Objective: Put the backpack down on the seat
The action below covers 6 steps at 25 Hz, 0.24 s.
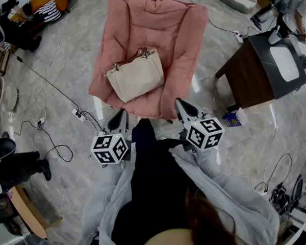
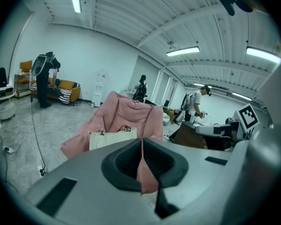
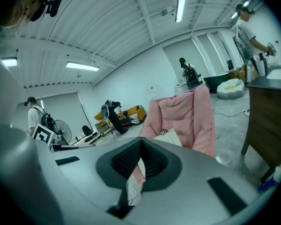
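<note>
The backpack (image 1: 135, 78) is a cream bag with brown handles, resting on the cushion of the pink seat (image 1: 166, 29). It also shows low in the left gripper view as a pale bag (image 2: 113, 138) against the pink seat (image 2: 131, 116), and in the right gripper view (image 3: 171, 137) on the same seat (image 3: 185, 111). My left gripper (image 1: 121, 114) hovers just short of the seat's front edge, shut and empty. To its right, my right gripper (image 1: 181, 104) is likewise shut on nothing. Neither touches the bag.
A dark wooden table (image 1: 250, 70) stands right of the seat, with a blue box (image 1: 233, 118) on the floor beside it. Cables and a power strip (image 1: 41, 121) trail across the floor at left. An orange sofa (image 1: 51, 1) and people stand farther back.
</note>
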Available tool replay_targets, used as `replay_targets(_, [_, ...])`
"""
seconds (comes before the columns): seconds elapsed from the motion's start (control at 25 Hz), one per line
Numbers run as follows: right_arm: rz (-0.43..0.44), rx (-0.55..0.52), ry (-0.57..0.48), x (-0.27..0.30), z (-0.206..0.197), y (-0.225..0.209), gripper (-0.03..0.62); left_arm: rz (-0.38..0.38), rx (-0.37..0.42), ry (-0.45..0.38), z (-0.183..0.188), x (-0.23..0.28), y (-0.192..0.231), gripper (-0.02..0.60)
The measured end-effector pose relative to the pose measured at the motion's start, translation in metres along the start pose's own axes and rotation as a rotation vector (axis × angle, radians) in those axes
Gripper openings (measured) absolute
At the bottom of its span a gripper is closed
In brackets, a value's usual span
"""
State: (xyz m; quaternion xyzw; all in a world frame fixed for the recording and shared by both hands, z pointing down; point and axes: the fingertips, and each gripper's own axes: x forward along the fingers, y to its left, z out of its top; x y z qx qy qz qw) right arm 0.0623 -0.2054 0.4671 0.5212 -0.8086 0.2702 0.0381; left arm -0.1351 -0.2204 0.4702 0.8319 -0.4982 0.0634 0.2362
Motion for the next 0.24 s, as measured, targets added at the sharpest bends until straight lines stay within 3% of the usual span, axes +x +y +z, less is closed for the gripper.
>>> replay_targets(0.24, [0.011, 0.007, 0.003, 0.0032, -0.0004, 0.0064, 0.008, 0.011, -0.026, -0.003, -0.0004, -0.0064, 0.0066, 0.028])
